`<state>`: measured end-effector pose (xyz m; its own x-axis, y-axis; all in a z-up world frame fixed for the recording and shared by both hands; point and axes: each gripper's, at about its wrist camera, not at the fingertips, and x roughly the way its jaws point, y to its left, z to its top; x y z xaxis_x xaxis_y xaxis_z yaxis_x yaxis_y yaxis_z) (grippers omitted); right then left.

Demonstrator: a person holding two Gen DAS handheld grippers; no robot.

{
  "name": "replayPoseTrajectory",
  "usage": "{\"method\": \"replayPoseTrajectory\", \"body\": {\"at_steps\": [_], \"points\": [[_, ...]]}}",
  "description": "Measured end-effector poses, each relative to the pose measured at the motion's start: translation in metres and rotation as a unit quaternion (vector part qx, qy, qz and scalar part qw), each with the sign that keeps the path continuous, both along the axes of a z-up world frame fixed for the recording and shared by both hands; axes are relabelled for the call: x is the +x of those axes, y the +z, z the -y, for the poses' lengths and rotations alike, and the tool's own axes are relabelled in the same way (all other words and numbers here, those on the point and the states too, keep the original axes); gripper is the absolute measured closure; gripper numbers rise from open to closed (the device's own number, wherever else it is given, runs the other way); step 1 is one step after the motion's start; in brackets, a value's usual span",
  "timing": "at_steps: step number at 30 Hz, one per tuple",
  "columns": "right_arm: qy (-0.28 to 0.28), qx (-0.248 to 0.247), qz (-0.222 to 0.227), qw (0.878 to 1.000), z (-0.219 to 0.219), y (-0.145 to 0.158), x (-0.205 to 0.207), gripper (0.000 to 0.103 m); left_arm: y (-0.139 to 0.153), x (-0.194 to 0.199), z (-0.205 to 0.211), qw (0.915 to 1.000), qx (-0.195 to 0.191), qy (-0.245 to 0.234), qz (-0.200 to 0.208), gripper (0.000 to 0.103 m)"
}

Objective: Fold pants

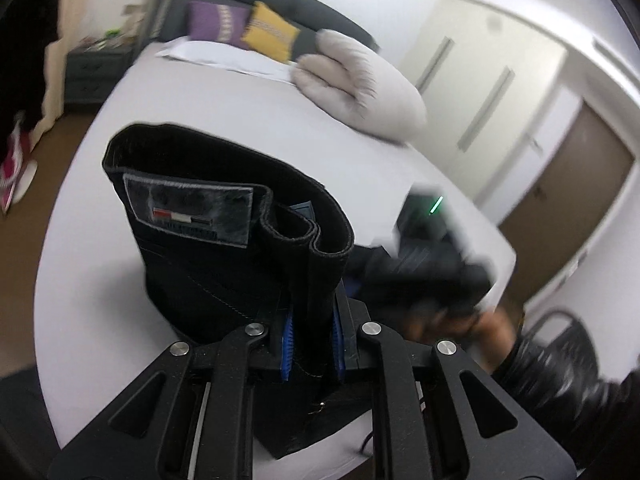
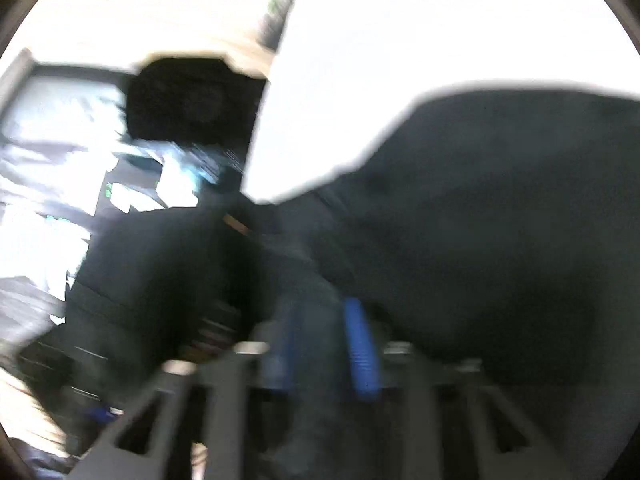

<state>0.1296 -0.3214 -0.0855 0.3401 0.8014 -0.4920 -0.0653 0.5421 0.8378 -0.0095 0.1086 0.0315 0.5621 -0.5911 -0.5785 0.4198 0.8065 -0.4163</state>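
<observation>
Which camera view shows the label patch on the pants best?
The left wrist view. There the label patch is sharp, just under the waistband of the black pants clamped in the left gripper. The right wrist view is blurred; it shows only dark cloth, no patch.

We see wide bare sheet on the bed (image 1: 224, 104) to the left of the raised pants (image 1: 224, 216), open for a gripper to pass. Far off, the pillows (image 1: 248, 28) and rolled duvet (image 1: 360, 80) close that end. At right, the right gripper (image 1: 432, 256) and a sleeve (image 1: 560, 392) crowd the bed's corner.
</observation>
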Motion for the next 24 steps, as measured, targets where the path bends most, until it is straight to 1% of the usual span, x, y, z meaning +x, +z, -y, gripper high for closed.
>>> {"method": "replayPoseTrajectory", "body": {"at_steps": [1,2,4,7,9,12,14,16,18,20,21,22,23,24], "points": [[-0.007,0.01,0.028,1.0,0.013,0.018,-0.002,0.031,-0.001,-0.002,0.01,0.9999,0.009,-0.01,0.002,0.09],[-0.006,0.016,0.042,0.999,0.019,0.028,-0.002,0.02,-0.003,-0.003,0.022,0.9996,0.019,-0.022,0.003,0.09],[0.002,0.036,0.059,0.998,0.031,0.044,-0.004,0.012,-0.008,-0.003,0.047,0.9985,0.037,-0.041,0.004,0.09],[0.029,0.022,0.07,0.997,0.035,0.059,-0.007,0.011,-0.016,-0.009,0.084,0.9946,0.074,-0.071,0.015,0.09],[0.052,0.006,0.076,0.996,0.029,0.065,-0.007,0.011,-0.021,-0.016,0.105,0.9907,0.097,-0.092,0.024,0.09],[0.076,-0.017,0.063,0.995,0.019,0.062,-0.003,0.011,-0.03,-0.023,0.131,0.9846,0.126,-0.116,0.033,0.091],[0.084,-0.021,0.051,0.995,0.016,0.059,-0.004,0.011,-0.037,-0.03,0.149,0.9795,0.149,-0.13,0.037,0.091],[0.088,-0.039,0.053,0.994,0.011,0.065,-0.008,0.012,-0.043,-0.034,0.163,0.9754,0.165,-0.142,0.037,0.091],[0.088,-0.094,0.052,0.99,0.008,0.064,-0.01,0.015,-0.048,-0.039,0.174,0.9725,0.174,-0.151,0.038,0.091],[0.092,-0.163,0.032,0.982,0.007,0.059,-0.014,0.027,-0.052,-0.042,0.186,0.9691,0.184,-0.159,0.042,0.091],[0.093,-0.185,0.021,0.978,0.008,0.056,-0.018,0.028,-0.054,-0.041,0.192,0.9676,0.188,-0.163,0.043,0.091],[0.093,-0.201,0.015,0.975,0.01,0.053,-0.022,0.034,-0.056,-0.042,0.198,0.9663,0.191,-0.167,0.042,0.091],[0.094,-0.213,0.013,0.972,0.011,0.052,-0.027,0.045,-0.057,-0.043,0.202,0.9653,0.194,-0.17,0.042,0.091],[0.093,-0.218,0.013,0.971,0.013,0.051,-0.027,0.052,-0.059,-0.045,0.208,0.9642,0.196,-0.174,0.042,0.091]]}}
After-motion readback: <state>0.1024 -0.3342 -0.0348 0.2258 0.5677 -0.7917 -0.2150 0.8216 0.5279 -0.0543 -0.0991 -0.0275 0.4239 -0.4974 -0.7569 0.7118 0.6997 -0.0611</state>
